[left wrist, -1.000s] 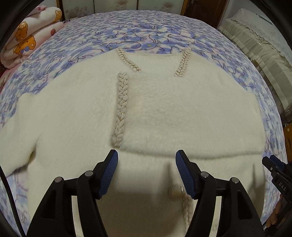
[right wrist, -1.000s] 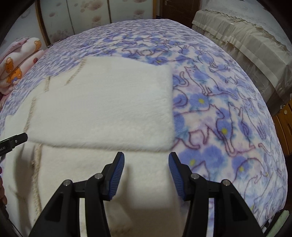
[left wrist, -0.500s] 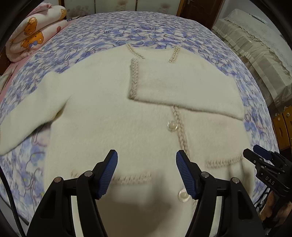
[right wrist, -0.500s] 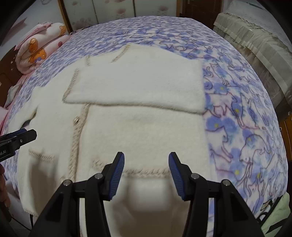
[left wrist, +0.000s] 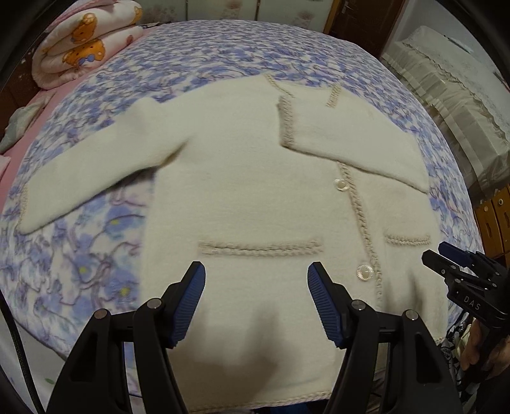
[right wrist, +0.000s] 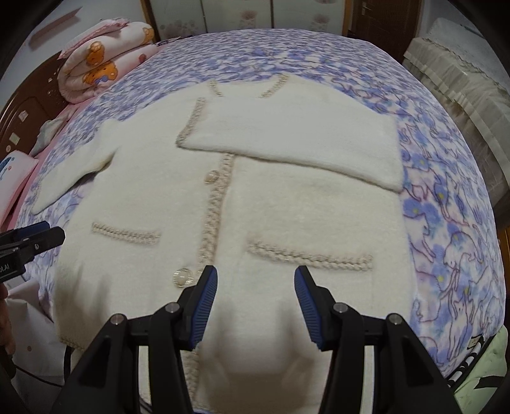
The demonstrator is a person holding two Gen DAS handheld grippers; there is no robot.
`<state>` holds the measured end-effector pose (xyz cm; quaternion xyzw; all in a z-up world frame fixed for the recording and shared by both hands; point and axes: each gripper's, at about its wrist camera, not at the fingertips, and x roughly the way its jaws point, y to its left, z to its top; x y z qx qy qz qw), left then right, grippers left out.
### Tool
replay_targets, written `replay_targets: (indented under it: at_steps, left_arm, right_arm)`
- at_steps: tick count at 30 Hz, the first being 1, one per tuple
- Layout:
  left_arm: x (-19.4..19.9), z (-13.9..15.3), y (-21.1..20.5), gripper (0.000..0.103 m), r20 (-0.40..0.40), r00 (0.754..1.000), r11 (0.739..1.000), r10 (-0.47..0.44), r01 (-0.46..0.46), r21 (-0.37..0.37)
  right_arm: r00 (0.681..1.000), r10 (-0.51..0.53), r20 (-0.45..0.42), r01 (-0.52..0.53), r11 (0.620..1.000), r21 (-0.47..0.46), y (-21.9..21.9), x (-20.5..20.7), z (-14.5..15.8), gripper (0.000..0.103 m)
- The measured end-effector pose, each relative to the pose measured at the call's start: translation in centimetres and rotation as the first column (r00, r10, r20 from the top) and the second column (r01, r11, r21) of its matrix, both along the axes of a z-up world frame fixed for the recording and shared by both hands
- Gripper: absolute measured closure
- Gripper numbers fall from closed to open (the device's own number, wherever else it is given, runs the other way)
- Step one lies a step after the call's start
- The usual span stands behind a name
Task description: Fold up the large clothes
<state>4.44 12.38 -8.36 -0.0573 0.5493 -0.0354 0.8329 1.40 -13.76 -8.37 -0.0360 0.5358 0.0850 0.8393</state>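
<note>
Cardigan (left wrist: 255,191) flat on bed (left wrist: 223,51), left hand-held gripper (left wrist: 256,301) and right hand-held gripper (right wrist: 256,301) both agape, empty.

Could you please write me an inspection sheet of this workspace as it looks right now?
Surface: bed under a blue and purple floral fleece blanket.
Job's things: cream fluffy cardigan with braided trim lies flat, buttoned front up; one sleeve is folded across the chest, the other sleeve lies spread out to the side.
Clutter: rolled pink bear-print quilt at the head of the bed.
Grippers: left gripper and right gripper hover above the hem, blue fingers apart, holding nothing.
Cables: black cable at the left view's edge.
Surroundings: beige lace-covered furniture, dark wooden door.
</note>
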Motion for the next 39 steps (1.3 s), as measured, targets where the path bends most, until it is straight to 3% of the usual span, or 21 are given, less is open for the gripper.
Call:
replay_targets:
  at_steps: [5,11,19,21,25,34,39]
  left_arm:
    - [-0.1,0.8,5.4,0.037,0.015,0.997,0.997,0.081,-0.081,-0.006]
    - [0.6,0.7,12.1,0.037,0.022,0.98,0.978,0.2,-0.198,-0.065]
    - [2.9,-3.0,20.5,0.037,-0.042,0.929,0.916,0.368,-0.37,-0.152]
    - [3.4,-4.6,23.0,0.037,-0.087,0.907,0.887,0.413,-0.422,-0.19]
    - [4.1,-8.2,27.4,0.037,-0.208,0.852,0.784,0.481,-0.524,-0.332]
    - [6.0,-13.4,36.0,0.037,-0.293,0.74,0.644,0.606,-0.672,-0.366]
    - [7.2,-15.5,39.7,0.037,-0.337,0.661,0.518,0.671,-0.743,-0.425]
  right_arm:
    - [0.998,0.064,0.016,-0.064,0.998,-0.001,4.3,0.2,1.1,0.052]
    - [0.989,0.145,0.041,-0.145,0.989,0.002,10.3,1.3,2.4,0.052]
    - [0.976,0.203,0.083,-0.204,0.979,0.01,17.2,4.0,3.5,0.052]
    - [0.972,0.216,0.092,-0.219,0.975,0.023,18.8,4.6,3.6,0.052]
    - [0.966,0.247,0.076,-0.251,0.967,0.042,21.7,5.5,2.8,0.052]
    - [0.959,0.28,0.032,-0.281,0.958,0.047,25.6,7.4,0.0,0.052]
    - [0.965,0.263,0.007,-0.263,0.964,0.044,25.6,8.2,-1.4,0.052]
